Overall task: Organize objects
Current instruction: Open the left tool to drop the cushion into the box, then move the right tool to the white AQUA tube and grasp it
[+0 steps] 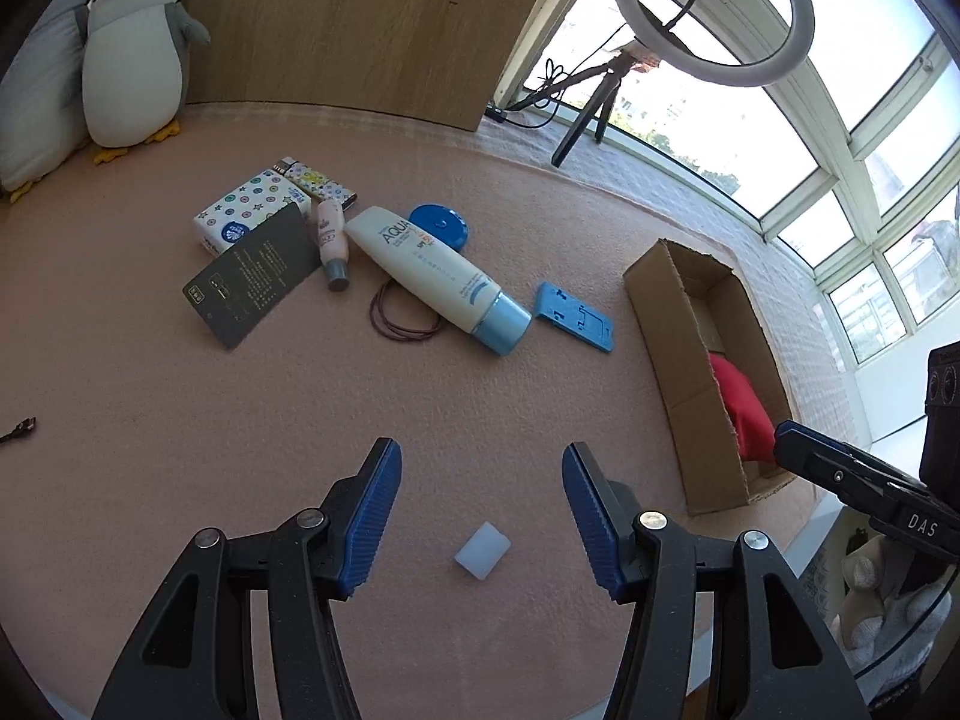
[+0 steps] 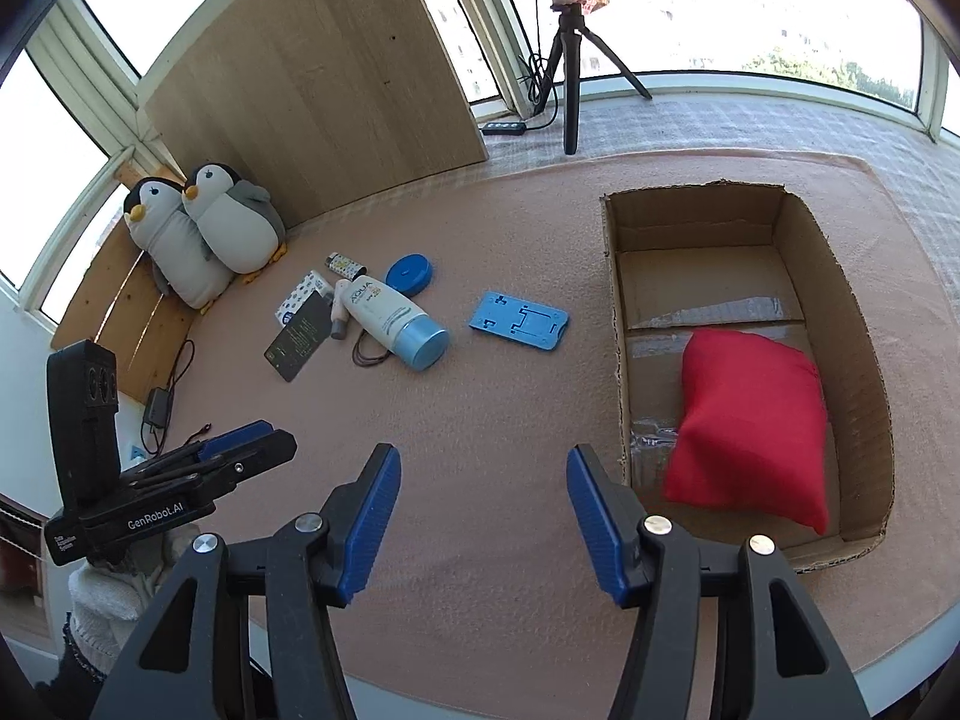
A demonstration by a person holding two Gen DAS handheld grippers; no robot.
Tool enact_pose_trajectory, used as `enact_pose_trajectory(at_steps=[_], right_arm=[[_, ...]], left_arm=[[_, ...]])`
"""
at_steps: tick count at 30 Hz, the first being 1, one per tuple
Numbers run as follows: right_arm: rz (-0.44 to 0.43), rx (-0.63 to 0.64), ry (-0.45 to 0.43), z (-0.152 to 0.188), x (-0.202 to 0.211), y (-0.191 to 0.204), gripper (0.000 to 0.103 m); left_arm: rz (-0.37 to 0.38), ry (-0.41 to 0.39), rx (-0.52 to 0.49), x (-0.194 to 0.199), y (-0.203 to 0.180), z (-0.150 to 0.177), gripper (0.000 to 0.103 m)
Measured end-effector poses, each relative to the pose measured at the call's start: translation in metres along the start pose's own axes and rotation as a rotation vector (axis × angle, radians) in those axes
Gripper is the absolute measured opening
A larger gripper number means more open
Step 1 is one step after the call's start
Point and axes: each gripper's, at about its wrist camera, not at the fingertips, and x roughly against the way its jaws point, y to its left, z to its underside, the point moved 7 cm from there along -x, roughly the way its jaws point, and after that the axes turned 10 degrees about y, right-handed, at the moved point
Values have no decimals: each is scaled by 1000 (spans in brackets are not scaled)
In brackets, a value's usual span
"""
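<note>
My left gripper [image 1: 480, 468] is open and empty above the pink mat, with a small white block [image 1: 482, 553] lying between its fingers. My right gripper [image 2: 483, 468] is open and empty beside the cardboard box [image 2: 852, 324], which holds a red pouch [image 2: 750, 420]. On the mat lie a white AQUA tube [image 1: 432, 273], a blue phone stand [image 1: 576, 315], a blue round case [image 1: 441, 225], a small pink bottle [image 1: 332, 240], a dark card [image 1: 255, 276], a tissue pack [image 1: 246, 204], a lighter [image 1: 315, 180] and brown hair ties [image 1: 399, 315]. The box also shows in the left wrist view [image 1: 690, 324].
Plush penguins [image 2: 204, 228] sit at the back left against a wooden board [image 2: 324, 72]. A ring light on a tripod [image 2: 570, 60] stands by the window. A charger and cable [image 2: 159, 405] lie off the mat's left edge. The table's front edge [image 2: 840, 666] is near.
</note>
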Motion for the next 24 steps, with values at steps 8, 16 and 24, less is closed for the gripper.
enact_pose_trajectory(at_steps=[8,16,24], right_arm=[[36,38,6,8,-20,33,55],[58,64,9,-14,-41,47,55],[-6,107,66,-65,-85,65,55]], left_arm=[[-13,4,25,4,33,-2,60],[-4,6,20,2,38,-2,60],[2,6,63,0,55,0,60]])
